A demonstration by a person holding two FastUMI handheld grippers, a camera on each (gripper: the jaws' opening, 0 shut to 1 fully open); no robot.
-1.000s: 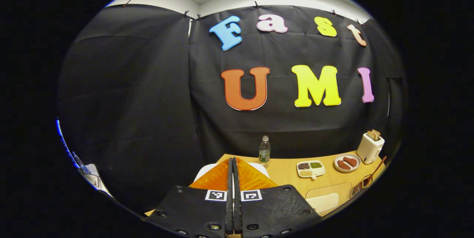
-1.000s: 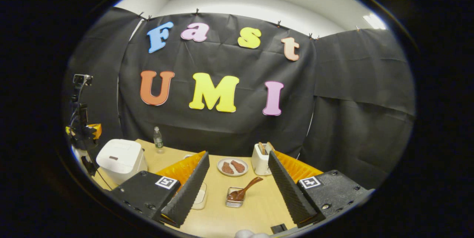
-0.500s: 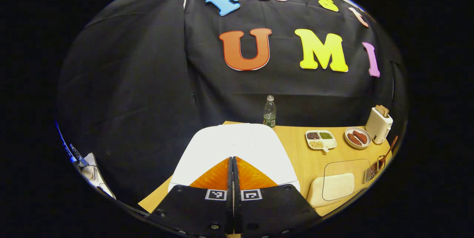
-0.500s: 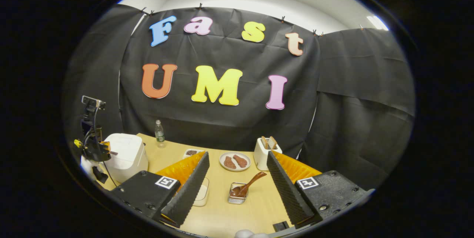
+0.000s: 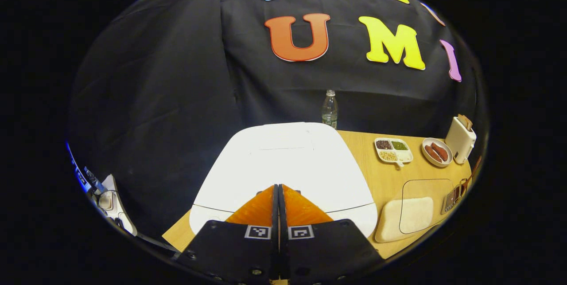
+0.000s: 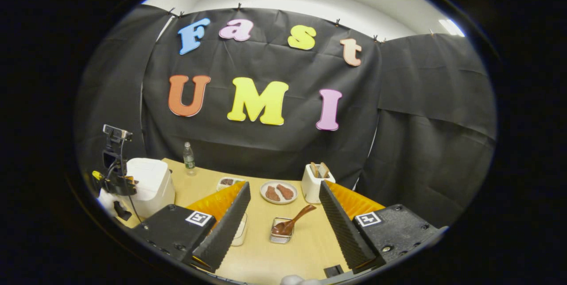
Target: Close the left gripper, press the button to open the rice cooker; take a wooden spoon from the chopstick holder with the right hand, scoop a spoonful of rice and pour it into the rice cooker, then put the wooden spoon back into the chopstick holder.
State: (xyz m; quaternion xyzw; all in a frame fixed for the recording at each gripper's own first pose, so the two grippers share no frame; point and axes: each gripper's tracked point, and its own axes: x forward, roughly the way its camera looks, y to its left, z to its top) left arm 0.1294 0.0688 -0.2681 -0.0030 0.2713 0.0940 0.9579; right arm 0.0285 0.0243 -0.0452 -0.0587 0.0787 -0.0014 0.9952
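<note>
The white rice cooker (image 5: 283, 161) stands with its lid down, close in front of my left gripper (image 5: 278, 186), which is shut with nothing between its fingers. The tips hover at the lid's front edge; whether they touch it I cannot tell. From the right gripper view, the cooker (image 6: 152, 184) sits at the table's left end with the left gripper (image 6: 116, 179) against its front. My right gripper (image 6: 284, 185) is open and empty above the table. Ahead of it, the wooden spoon (image 6: 296, 220) leans in the small chopstick holder (image 6: 281, 235).
A clear box of rice (image 5: 409, 215) lies right of the cooker, with the chopstick holder (image 5: 453, 194) beyond it. A water bottle (image 5: 329, 108), a divided dish (image 5: 393, 150), a plate of meat (image 5: 436, 152) and a toaster (image 5: 460, 138) line the wooden table's (image 5: 376, 178) far side.
My left gripper, still shut, has tipped down and closed in on the rice cooker, whose lid now looms larger. The right gripper has barely moved.
</note>
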